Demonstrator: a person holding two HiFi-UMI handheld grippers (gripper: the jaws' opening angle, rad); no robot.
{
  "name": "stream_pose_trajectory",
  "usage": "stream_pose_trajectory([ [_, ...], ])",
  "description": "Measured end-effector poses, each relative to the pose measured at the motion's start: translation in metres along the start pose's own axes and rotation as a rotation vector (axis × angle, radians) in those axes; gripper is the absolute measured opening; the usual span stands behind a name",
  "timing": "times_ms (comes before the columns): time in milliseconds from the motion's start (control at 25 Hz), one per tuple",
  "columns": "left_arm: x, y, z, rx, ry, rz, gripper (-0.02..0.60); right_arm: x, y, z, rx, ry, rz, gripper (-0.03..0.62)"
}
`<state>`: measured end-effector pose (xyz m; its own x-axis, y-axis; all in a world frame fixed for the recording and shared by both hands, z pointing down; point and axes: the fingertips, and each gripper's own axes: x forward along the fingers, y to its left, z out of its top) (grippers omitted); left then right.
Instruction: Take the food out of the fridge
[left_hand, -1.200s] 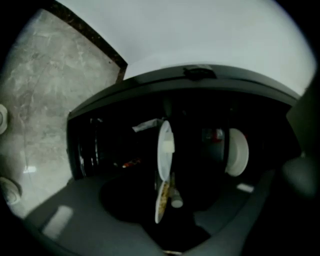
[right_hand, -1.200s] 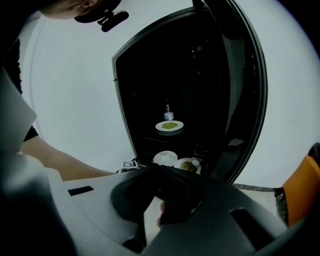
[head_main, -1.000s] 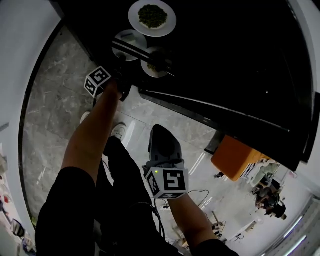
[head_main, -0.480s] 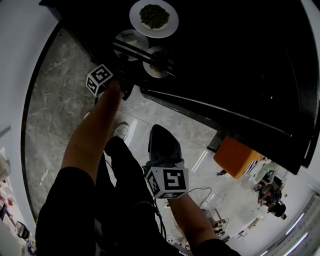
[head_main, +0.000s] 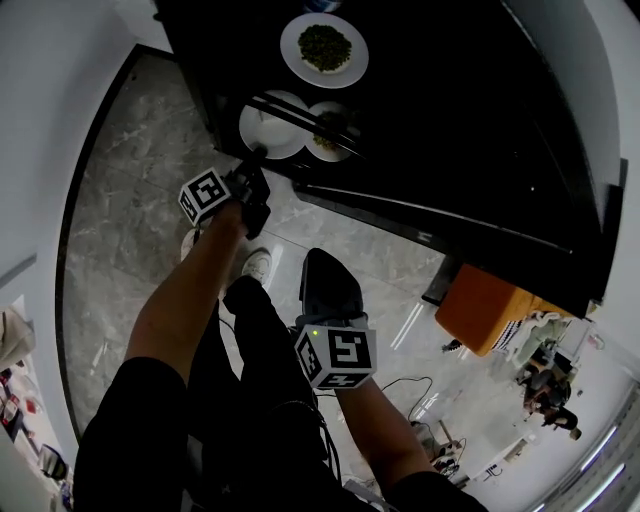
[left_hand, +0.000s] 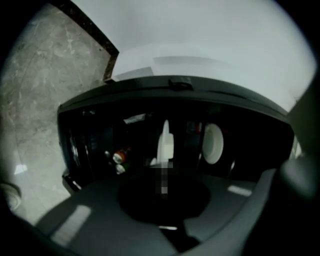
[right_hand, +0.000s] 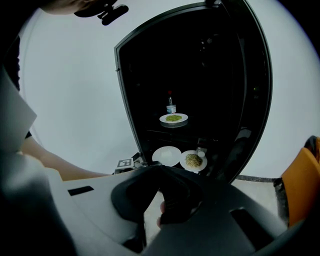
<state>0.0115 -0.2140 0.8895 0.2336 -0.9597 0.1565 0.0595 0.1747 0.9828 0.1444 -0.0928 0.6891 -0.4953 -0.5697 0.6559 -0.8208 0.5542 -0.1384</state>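
White plate (head_main: 270, 125) – left tongs (head_main: 255, 162) just closed on its rim (right tongs (head_main: 320, 265) pressed together).

**No Words to Read at the Open Fridge**

No text, brand name or number can be read anywhere in the scene. The only signs are the square black-and-white coded markers on the marker cube (head_main: 205, 195) of the left gripper (head_main: 257, 155) and on the marker cube (head_main: 338, 357) of the right gripper (head_main: 319, 260). They are block patterns, not letters. Inside the fridge (right_hand: 215, 75), a small red-capped bottle (right_hand: 171, 107) on an upper shelf carries a pale label, too small and dim to read.
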Motion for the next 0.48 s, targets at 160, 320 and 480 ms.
stream_pose_trajectory([
  [160,-0.051,-0.019,-0.041,-0.023,0.104,0.011,0.012,-0.010,0.008,0.016,0.042,-0.033,-0.030,-0.007],
  [320,-0.114,-0.055,-0.072,0.018,0.232,0.012,0.012,-0.030,0.017,0.045,0.096,-0.076,-0.058,-0.006],
  [480,-0.167,-0.118,-0.085,0.018,0.307,0.003,0.012,-0.054,0.008,0.068,0.119,-0.084,-0.100,-0.006],
])
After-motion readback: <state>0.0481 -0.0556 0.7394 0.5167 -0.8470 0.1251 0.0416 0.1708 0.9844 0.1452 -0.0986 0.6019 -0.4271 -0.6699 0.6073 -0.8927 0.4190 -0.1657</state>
